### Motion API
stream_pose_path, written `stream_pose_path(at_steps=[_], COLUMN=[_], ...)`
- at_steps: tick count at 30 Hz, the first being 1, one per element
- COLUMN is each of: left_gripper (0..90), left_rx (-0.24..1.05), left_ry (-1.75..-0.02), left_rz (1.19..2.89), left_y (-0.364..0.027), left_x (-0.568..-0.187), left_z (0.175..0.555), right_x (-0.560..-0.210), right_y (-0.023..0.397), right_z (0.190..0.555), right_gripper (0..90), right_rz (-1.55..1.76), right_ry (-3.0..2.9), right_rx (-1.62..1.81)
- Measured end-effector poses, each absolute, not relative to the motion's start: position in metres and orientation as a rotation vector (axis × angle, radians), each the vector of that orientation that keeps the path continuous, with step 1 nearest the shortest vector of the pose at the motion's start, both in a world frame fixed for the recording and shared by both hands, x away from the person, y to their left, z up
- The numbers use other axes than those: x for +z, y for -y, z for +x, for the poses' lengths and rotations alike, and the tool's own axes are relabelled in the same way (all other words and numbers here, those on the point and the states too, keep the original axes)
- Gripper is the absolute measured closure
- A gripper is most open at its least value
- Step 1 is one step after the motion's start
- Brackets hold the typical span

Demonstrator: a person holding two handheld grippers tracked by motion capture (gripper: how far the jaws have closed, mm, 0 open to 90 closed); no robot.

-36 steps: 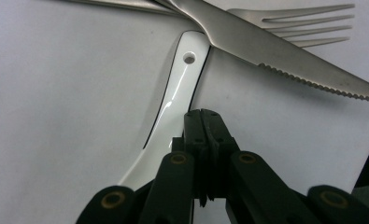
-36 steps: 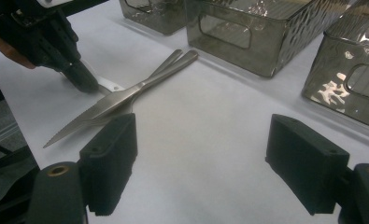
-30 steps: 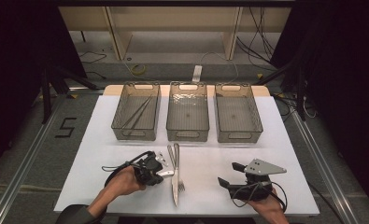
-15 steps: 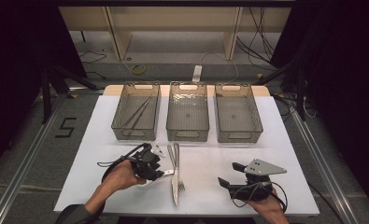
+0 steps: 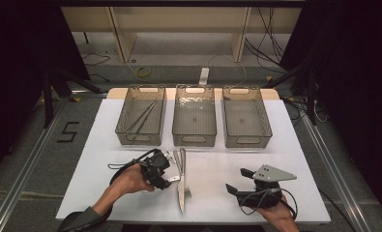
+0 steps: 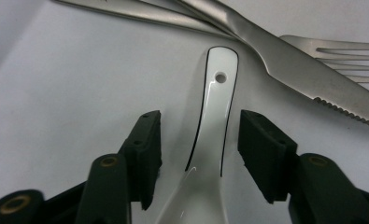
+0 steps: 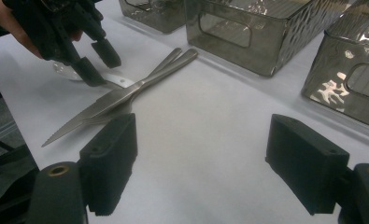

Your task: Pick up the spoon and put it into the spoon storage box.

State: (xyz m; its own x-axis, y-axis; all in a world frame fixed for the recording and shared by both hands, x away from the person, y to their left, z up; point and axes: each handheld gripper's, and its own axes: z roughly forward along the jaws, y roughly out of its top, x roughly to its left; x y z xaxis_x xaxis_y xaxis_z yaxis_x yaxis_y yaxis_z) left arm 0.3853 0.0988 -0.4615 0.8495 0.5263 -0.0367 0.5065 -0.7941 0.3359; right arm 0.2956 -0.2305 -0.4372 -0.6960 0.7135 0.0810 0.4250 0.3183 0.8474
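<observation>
White spoon (image 6: 213, 140) low in the middle of the left gripper view — handle right between the jaws of the left gripper (image 6: 200, 154), touching neither. Jaws just opening, holding nothing. Knife (image 6: 285, 60) and fork (image 6: 345, 53) at upper right, near the handle tip.

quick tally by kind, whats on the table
bins: 3
spoon: 1
knife: 1
fork: 1
chopsticks, lying in the left bin: 2
total: 8
</observation>
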Motion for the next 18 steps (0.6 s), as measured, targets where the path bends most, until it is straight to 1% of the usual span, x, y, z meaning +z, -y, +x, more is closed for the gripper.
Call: stream_pose_path(at_steps=[4,6,10,12,18], left_gripper=[57.4,61.4,65.9,71.2,73.9], left_rx=[0.074,0.098,0.103,0.107,0.1], left_ry=[-0.76,-0.757,-0.736,-0.725,-0.726], left_rz=[2.714,2.718,2.719,2.718,2.712], left_y=[-0.0975,-0.097,-0.0977,-0.0965,-0.097], left_x=[-0.4631,-0.4632,-0.4634,-0.4637,-0.4636], left_z=[0.3847,0.3842,0.3844,0.3828,0.3829], right_x=[-0.4373,-0.4373,-0.4373,-0.4372,-0.437], right_y=[0.2305,0.2303,0.2307,0.2308,0.231], right_z=[0.2957,0.2956,0.2954,0.2953,0.2948], right_gripper=[25.6,25.7,25.7,25.7,25.8], right_rz=[1.024,1.023,1.023,1.023,1.024], right_ry=[-2.284,-2.283,-2.284,-2.282,-2.281], right_rx=[1.319,1.32,1.316,1.318,1.315])
